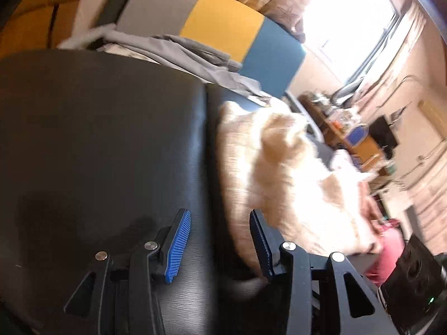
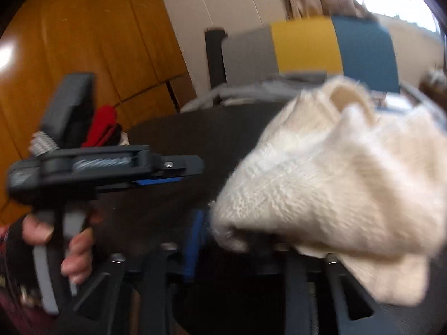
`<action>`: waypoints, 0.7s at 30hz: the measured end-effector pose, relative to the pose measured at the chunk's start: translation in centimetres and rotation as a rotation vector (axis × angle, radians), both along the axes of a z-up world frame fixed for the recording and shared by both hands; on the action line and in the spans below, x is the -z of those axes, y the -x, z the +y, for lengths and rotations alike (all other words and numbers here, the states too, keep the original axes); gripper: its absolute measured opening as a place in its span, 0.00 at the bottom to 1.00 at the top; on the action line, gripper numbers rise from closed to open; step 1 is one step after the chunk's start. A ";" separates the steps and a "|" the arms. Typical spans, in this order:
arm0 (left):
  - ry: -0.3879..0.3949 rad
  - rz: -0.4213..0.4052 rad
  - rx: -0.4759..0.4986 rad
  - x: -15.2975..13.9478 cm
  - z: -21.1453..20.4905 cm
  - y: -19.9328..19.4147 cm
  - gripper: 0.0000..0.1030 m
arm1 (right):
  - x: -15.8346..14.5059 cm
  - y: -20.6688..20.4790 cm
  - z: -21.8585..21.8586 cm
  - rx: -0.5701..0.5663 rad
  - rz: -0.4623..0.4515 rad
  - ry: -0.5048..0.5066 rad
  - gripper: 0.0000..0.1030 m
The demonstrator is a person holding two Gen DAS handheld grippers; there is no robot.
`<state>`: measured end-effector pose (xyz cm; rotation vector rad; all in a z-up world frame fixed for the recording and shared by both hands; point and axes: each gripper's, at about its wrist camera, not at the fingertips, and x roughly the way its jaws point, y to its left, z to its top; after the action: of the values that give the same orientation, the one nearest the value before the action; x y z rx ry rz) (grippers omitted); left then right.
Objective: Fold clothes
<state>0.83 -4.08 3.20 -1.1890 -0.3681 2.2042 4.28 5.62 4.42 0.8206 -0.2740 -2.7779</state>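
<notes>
The cream knit garment (image 2: pixel 329 184) lay bunched at right of frame on the dark table (image 1: pixel 97 139), draping the right gripper (image 2: pixel 237 248), grip unclear. The left gripper (image 1: pixel 220 240) gaped, empty. Mid-fold; next needs flattening

Grey-yellow-blue chair back (image 1: pixel 223 25), bright window (image 1: pixel 352 25), cluttered desk (image 1: pixel 360 139) (blurred), wooden wall (image 2: pixel 83 42).

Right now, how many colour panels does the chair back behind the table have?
3, side by side: a grey panel, a yellow panel in the middle, a blue panel. Its lower part is hidden behind clothes.
</notes>
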 end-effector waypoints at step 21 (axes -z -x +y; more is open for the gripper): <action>-0.001 -0.127 0.264 -2.8 9.1 -0.3 0.54 | 0.9 -0.5 2.9 0.029 -0.005 -0.172 0.10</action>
<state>1.11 4.97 6.02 -1.3014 -0.2473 1.9084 4.77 8.52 3.52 0.8689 -0.0482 -2.8568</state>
